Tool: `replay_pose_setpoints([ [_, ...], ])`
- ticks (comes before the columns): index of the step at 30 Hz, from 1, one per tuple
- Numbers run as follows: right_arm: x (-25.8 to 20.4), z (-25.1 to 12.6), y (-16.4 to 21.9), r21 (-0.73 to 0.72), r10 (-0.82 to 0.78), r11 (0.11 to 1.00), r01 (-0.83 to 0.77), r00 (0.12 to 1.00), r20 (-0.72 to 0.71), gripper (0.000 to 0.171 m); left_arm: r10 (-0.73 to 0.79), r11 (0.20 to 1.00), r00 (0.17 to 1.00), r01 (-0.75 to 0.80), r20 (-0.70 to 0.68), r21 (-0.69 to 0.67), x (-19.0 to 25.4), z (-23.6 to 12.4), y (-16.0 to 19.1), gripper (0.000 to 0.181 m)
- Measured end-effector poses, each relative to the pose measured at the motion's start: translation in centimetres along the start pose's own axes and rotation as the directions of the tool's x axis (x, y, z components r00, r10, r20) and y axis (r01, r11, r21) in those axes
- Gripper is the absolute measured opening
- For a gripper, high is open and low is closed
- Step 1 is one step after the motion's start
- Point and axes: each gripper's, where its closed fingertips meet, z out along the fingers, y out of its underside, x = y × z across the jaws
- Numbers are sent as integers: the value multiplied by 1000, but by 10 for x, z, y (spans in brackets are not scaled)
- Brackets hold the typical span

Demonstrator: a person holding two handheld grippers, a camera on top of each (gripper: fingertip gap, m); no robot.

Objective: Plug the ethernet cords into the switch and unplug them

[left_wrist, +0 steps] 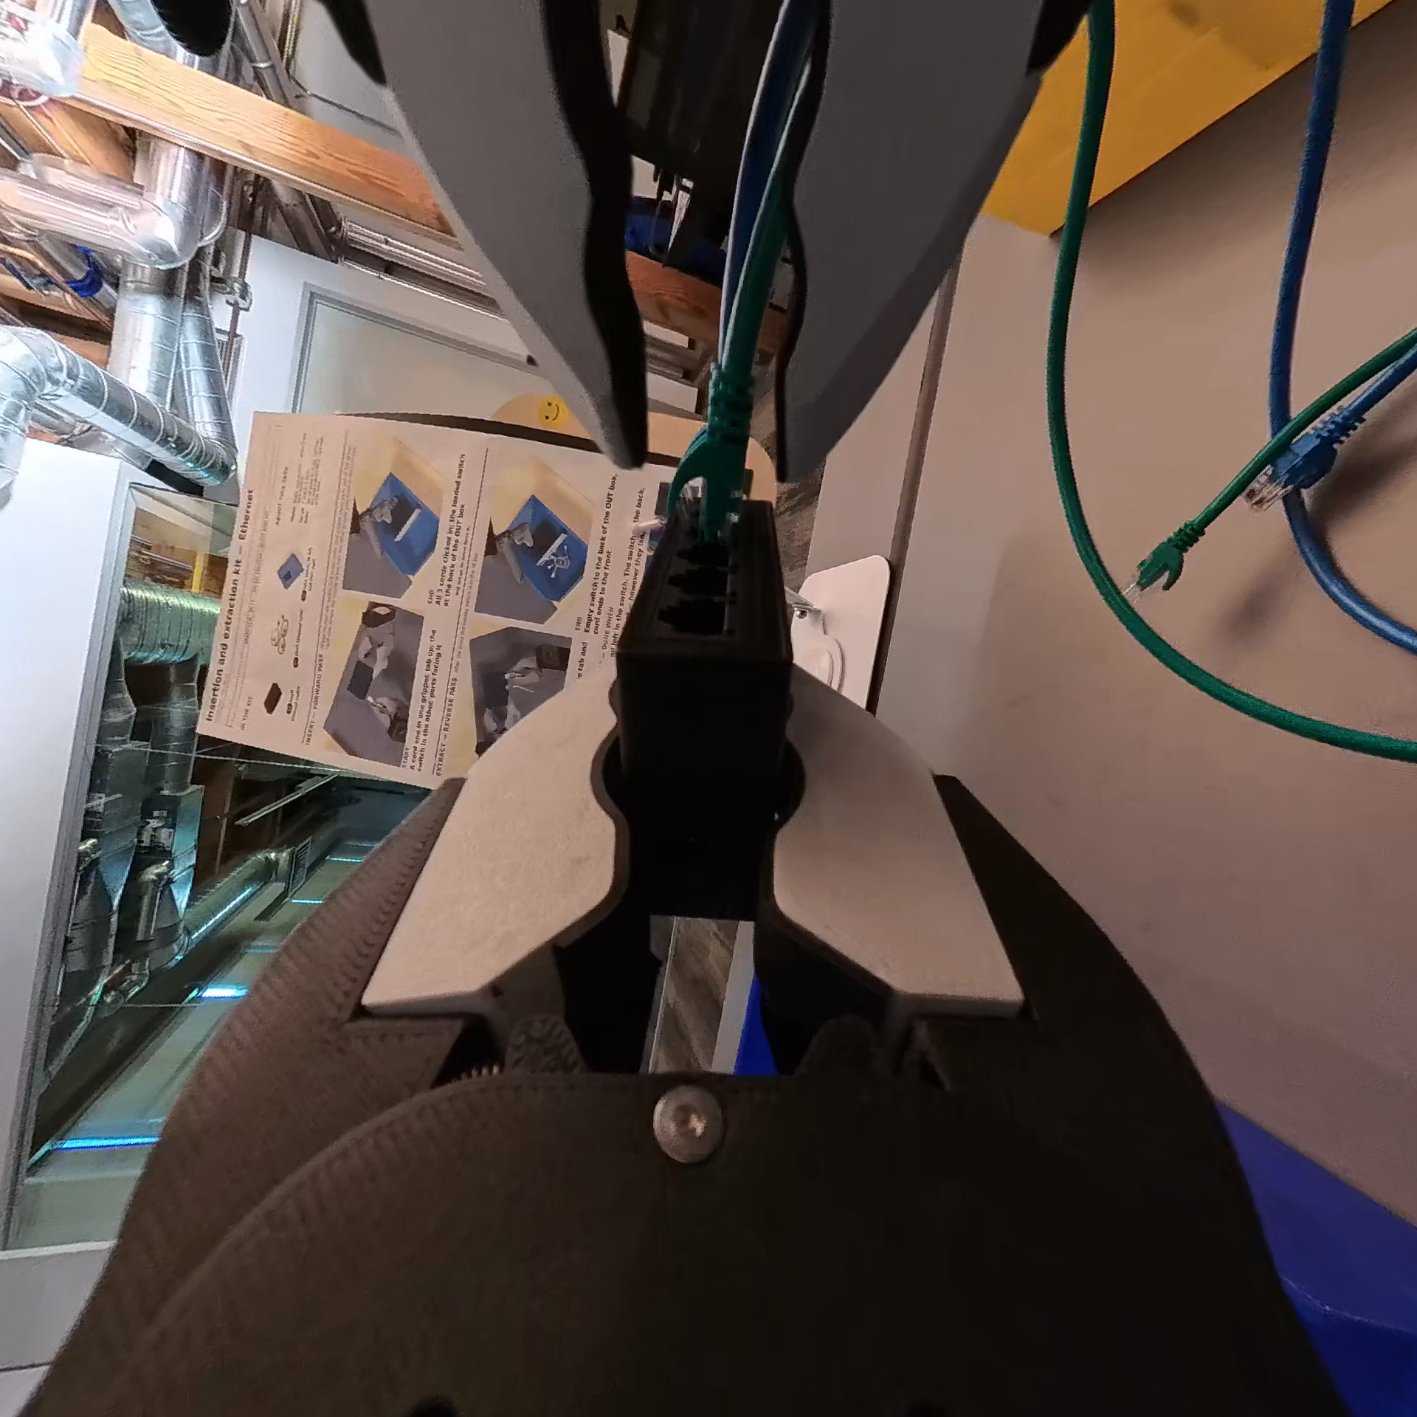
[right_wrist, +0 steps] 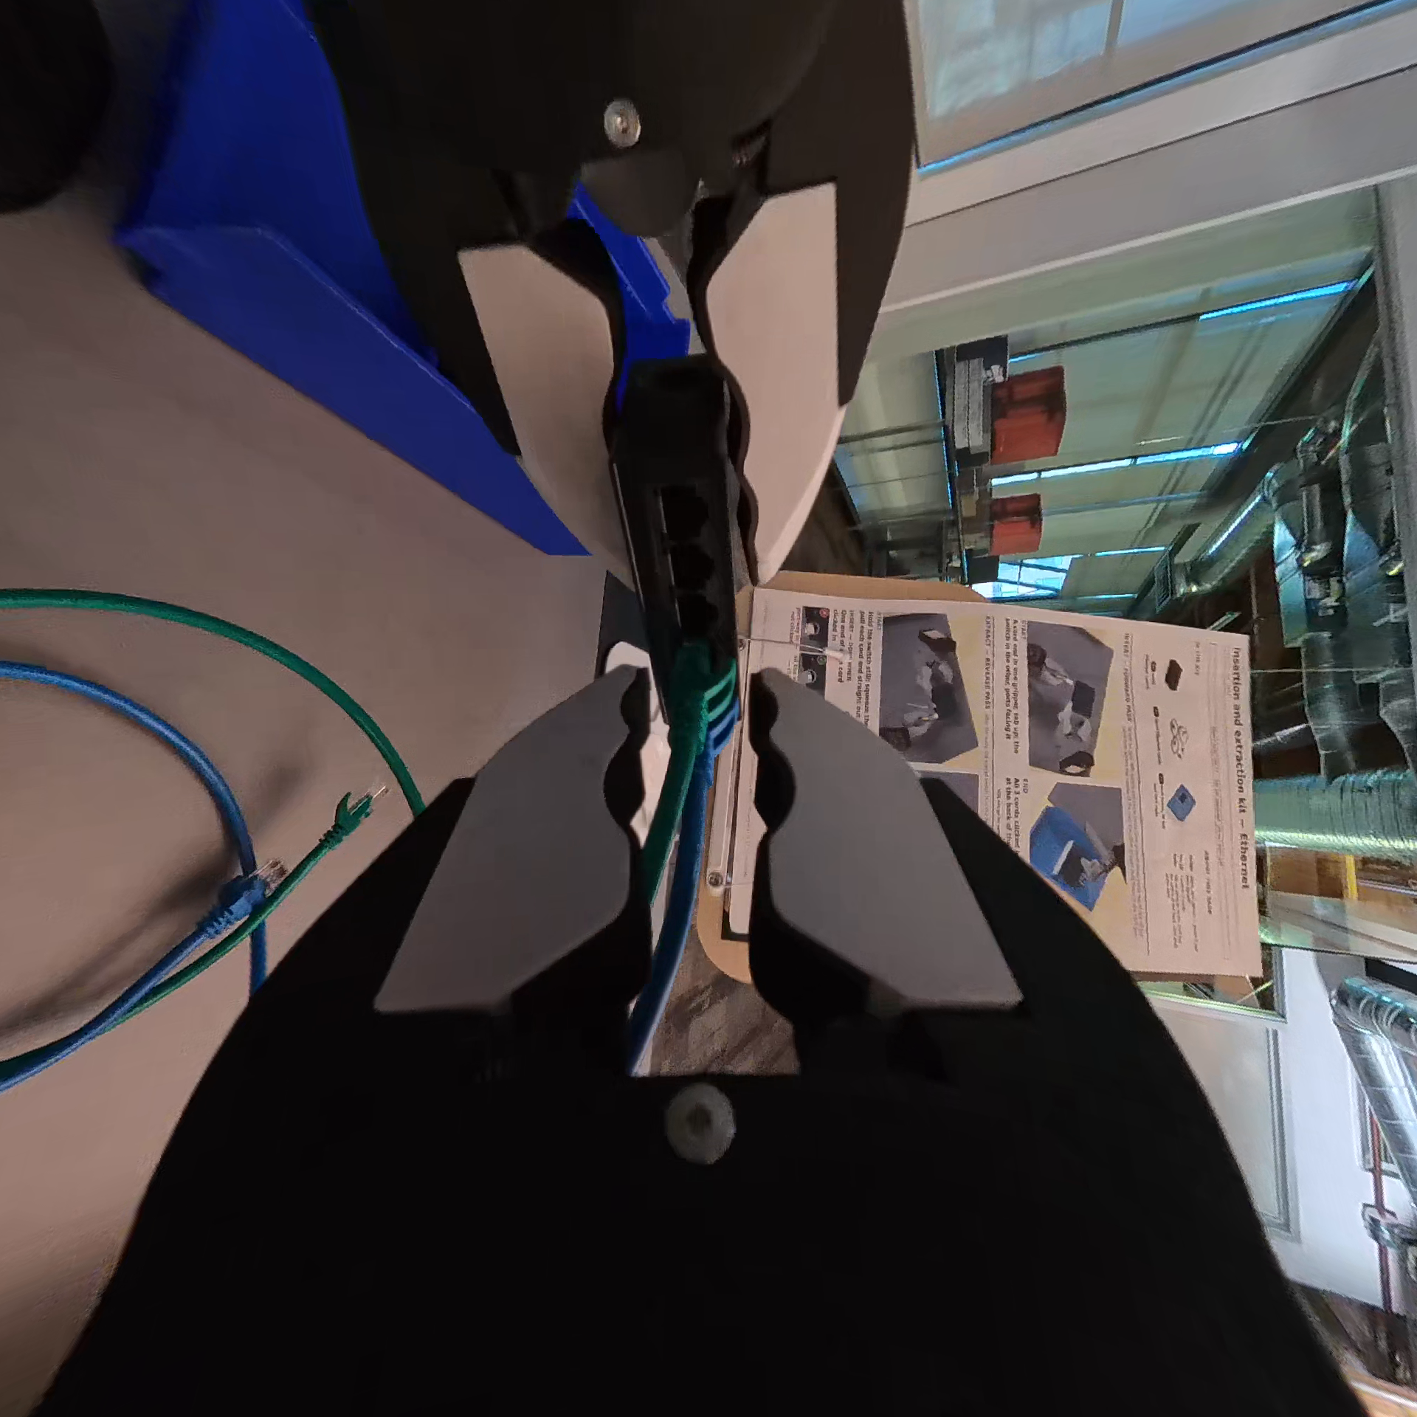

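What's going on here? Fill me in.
The left gripper holds a small black plastic network switch off the grey table. A green ethernet cord and a blue ethernet cord sit plugged into its end ports. The right gripper is open, its fingers on either side of those plugs. Loose cord ends lie on the table.

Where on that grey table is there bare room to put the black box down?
The table is bare between the blue bin and the green cord loop. It's crowded lower down, where the green and blue cord cross with loose plugs. Around the switch, both tools leave no room.
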Motion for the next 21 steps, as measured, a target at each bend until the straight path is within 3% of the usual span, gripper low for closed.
replay_pose_setpoints([
  [21,1,8,3,-11,-103,995,102,993,-66,17,13,1000,1000,-13,2,3,-1,-5,-4,29],
])
